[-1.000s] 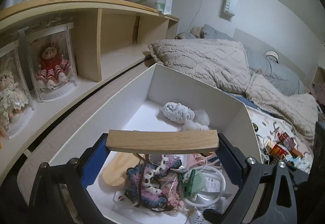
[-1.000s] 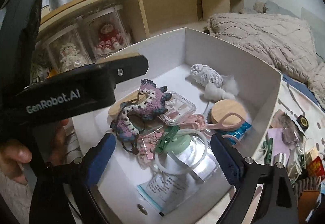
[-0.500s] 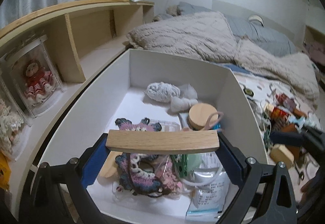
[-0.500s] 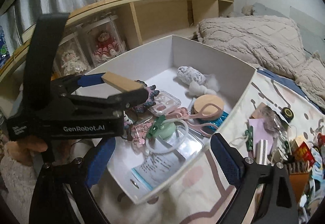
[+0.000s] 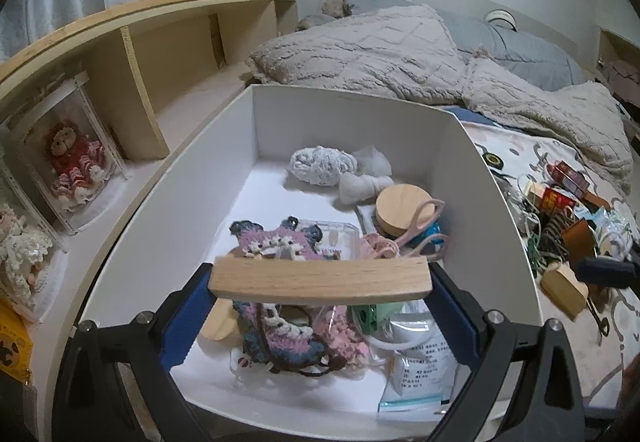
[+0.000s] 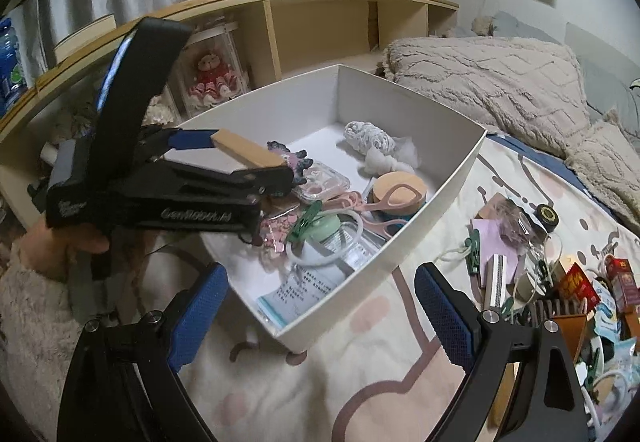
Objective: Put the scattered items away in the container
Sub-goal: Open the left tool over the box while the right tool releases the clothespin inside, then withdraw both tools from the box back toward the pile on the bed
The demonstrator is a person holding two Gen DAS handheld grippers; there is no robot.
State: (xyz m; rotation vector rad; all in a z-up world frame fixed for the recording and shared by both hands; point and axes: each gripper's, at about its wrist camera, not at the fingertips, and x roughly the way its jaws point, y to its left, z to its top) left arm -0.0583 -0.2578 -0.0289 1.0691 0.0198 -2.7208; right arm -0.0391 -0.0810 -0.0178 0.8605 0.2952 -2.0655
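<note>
One wooden block (image 5: 320,278), held over the white box (image 5: 352,113)

The left gripper (image 5: 320,282) jaws squeeze its ends; if they let go, it could hit the clear case (image 5: 336,238) below. The right gripper (image 6: 320,306) jaws are wide open, empty, above the bed (image 6: 360,382).

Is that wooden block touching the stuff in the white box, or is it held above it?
Apart. The right wrist view shows the wooden block clamped in the left gripper, held up over the white box, with clear space beneath it.
</note>
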